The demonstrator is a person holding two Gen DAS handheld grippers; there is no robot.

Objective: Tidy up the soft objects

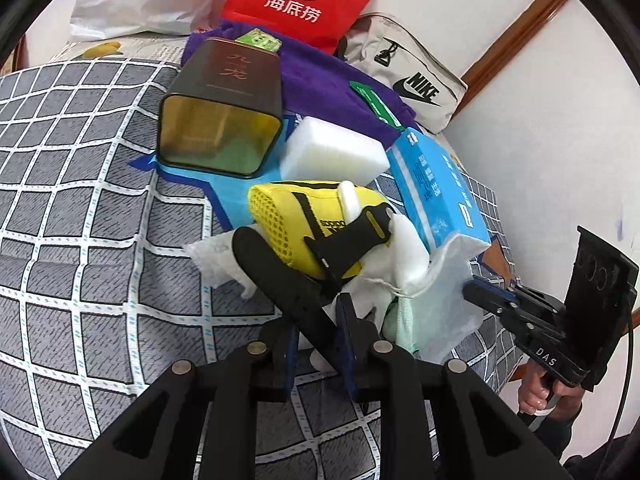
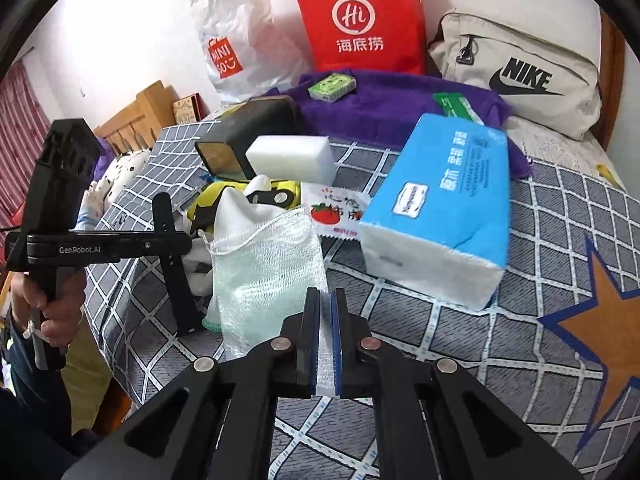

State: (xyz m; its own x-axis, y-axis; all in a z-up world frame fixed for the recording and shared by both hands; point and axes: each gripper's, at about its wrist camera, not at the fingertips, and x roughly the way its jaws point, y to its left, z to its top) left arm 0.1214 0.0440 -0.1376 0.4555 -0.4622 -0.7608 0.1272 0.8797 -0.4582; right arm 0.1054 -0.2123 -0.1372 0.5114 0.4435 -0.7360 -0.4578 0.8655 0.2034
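Right wrist view shows one white mesh pouch (image 2: 266, 276) lying on the checked bedspread (image 2: 460, 332) at the near edge, its near corner pinched between the closed fingers of the right gripper (image 2: 325, 332). One white sock (image 2: 236, 210) lies on the pouch's far end, touching it. Just beyond lies one yellow shoe (image 2: 212, 196), with one white foam block (image 2: 294, 158) behind it and one dark tin (image 2: 244, 136) on its side at the block's left. One small tomato-print packet (image 2: 338, 212) lies between the pouch and one blue tissue pack (image 2: 444, 208) on the right. Farther off, one purple towel (image 2: 392, 108) carries one green card pack (image 2: 332, 87) and one green-and-white sachet (image 2: 456, 107). Against the far wall stand three bags: one white Miniso bag (image 2: 240, 40), one red paper bag (image 2: 360, 20) and one beige Nike bag (image 2: 516, 72).

Left wrist view shows the left gripper (image 1: 316, 332) clamped on a black strap (image 1: 276, 276) that runs up toward the shoe (image 1: 296, 220), whose mesh toe points left. White tissue (image 1: 212, 256) lies crumpled under the strap, and the pouch (image 1: 448, 304) sits at the right, where the right gripper (image 1: 486, 298) nips its edge.
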